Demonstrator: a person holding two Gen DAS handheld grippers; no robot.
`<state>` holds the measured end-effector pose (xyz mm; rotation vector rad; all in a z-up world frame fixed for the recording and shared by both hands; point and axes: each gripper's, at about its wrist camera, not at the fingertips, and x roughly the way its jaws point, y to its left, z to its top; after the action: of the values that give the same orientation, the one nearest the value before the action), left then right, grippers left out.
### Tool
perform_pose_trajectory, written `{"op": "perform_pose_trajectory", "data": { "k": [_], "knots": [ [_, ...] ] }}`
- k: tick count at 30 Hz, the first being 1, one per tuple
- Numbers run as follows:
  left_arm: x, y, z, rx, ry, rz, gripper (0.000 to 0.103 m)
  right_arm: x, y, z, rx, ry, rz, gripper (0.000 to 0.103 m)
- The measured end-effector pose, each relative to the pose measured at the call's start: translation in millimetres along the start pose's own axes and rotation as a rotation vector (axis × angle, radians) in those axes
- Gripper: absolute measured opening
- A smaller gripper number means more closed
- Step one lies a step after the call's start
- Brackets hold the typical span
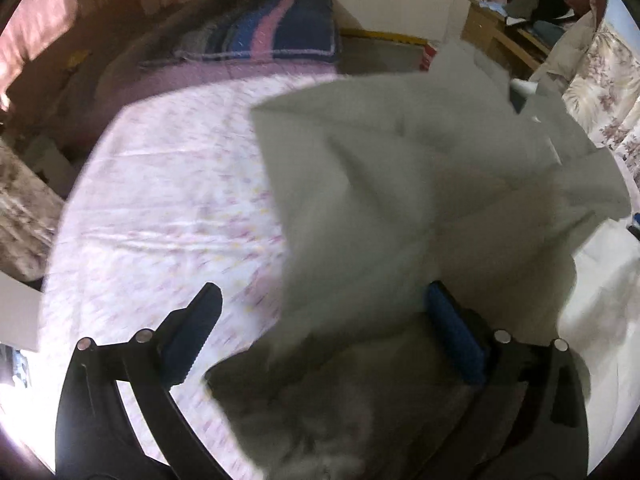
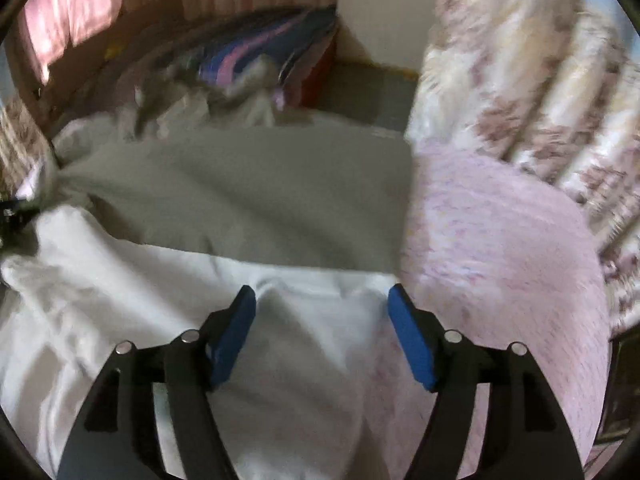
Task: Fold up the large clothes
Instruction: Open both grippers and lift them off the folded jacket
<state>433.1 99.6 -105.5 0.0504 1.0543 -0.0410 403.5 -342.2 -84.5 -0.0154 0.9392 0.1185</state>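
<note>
A large pale grey-white cloth garment [image 2: 240, 200] lies rumpled across the pink-patterned bed sheet [image 1: 160, 200]. Left gripper [image 1: 320, 320] and right gripper [image 2: 322, 312] both gape, gripping nothing; a dark striped pillow [image 1: 280, 28] lies beyond.

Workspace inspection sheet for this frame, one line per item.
Surface: bed sheet, pink print, partly bare.
Job's things: grey garment spread and rumpled on the bed; white cloth lying against it.
Clutter: striped pillow at the head; floral quilt bunched at the side.
Grippers: left tongs open, grey fabric between the jaws, unpinched; right tongs open above white cloth.
Cables: nothing seen.
Surroundings: wooden desk piled with clothes; pink curtain.
</note>
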Motion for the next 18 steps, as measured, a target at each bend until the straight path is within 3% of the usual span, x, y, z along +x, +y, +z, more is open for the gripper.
{"op": "perform_pose_trajectory", "data": {
  "k": [1, 2, 5, 7, 12, 18],
  "knots": [
    [-19, 0, -7, 0.003, -0.036, -0.011, 0.100, -22, -2, -6, 0.023, -0.064, 0.017, 0.075],
    [-34, 1, -13, 0.003, -0.067, -0.021, 0.100, -36, -3, -11, 0.037, -0.103, 0.020, 0.087],
    [-91, 1, -34, -0.004, -0.188, -0.040, 0.100, -99, 0, -31, 0.057, -0.266, -0.060, 0.101],
    [-128, -1, -54, -0.010, -0.279, -0.049, 0.100, -141, 9, -51, 0.037, -0.380, -0.093, 0.101],
    [-186, -11, -93, -0.016, -0.436, -0.040, 0.100, -195, 29, -94, 0.091, -0.504, -0.222, 0.101],
    [-241, -41, -148, -0.012, -0.542, 0.019, 0.100, -233, 29, -141, 0.220, -0.515, -0.161, 0.101]
  ]
}}
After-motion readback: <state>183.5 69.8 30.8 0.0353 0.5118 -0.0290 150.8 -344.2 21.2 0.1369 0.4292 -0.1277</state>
